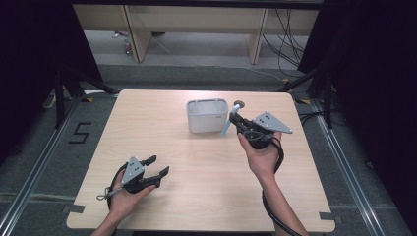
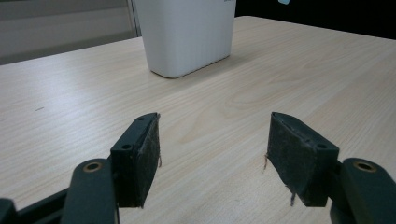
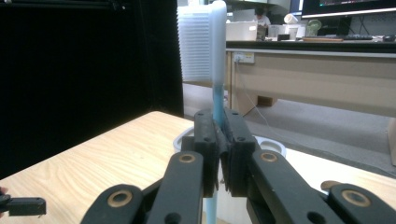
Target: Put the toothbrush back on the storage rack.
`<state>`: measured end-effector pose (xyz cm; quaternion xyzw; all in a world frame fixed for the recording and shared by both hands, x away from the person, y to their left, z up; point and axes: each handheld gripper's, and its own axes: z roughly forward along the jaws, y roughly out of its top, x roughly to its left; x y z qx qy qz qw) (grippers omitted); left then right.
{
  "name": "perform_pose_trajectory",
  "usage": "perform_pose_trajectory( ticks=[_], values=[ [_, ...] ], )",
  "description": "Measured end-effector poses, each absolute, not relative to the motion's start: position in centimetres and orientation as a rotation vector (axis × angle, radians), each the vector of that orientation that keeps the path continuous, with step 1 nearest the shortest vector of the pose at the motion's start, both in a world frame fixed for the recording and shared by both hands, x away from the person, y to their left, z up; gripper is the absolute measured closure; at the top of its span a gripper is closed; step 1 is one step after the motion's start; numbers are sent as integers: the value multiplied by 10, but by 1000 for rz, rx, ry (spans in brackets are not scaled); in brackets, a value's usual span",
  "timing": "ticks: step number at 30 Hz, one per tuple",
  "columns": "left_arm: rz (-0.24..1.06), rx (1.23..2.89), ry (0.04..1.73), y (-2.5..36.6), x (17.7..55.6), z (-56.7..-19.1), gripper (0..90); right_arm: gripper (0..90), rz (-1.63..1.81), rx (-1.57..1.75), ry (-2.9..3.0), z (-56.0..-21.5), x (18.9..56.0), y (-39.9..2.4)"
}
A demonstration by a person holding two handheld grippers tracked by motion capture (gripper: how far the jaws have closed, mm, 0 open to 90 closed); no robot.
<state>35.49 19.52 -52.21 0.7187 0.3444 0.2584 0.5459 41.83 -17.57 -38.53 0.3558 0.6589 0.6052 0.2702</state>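
Note:
A toothbrush with a pale blue handle (image 1: 226,128) and a white bristle head (image 3: 205,42) is clamped between the jaws of my right gripper (image 1: 234,118), which is shut on the handle (image 3: 218,100). It hangs just right of a white ribbed container (image 1: 207,116), above the table. The container's rim (image 3: 187,137) lies right behind the shut jaws (image 3: 218,140). My left gripper (image 1: 158,165) rests at the front left of the table, open, with nothing between its pads (image 2: 212,154). Its own view faces the container (image 2: 187,32) across bare wood.
The light wooden table (image 1: 196,187) has open room in front of the container. A small round brownish object (image 1: 239,103) lies just behind my right gripper. Dark curtains stand at both sides, and desks with cables at the back.

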Motion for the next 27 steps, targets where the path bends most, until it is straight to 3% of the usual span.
perform_pose_trajectory(
  ticks=[27],
  values=[
    [637,1698,821,195,353,-522,343,861,1590,918,1669,-366,437,-169]
  ],
)
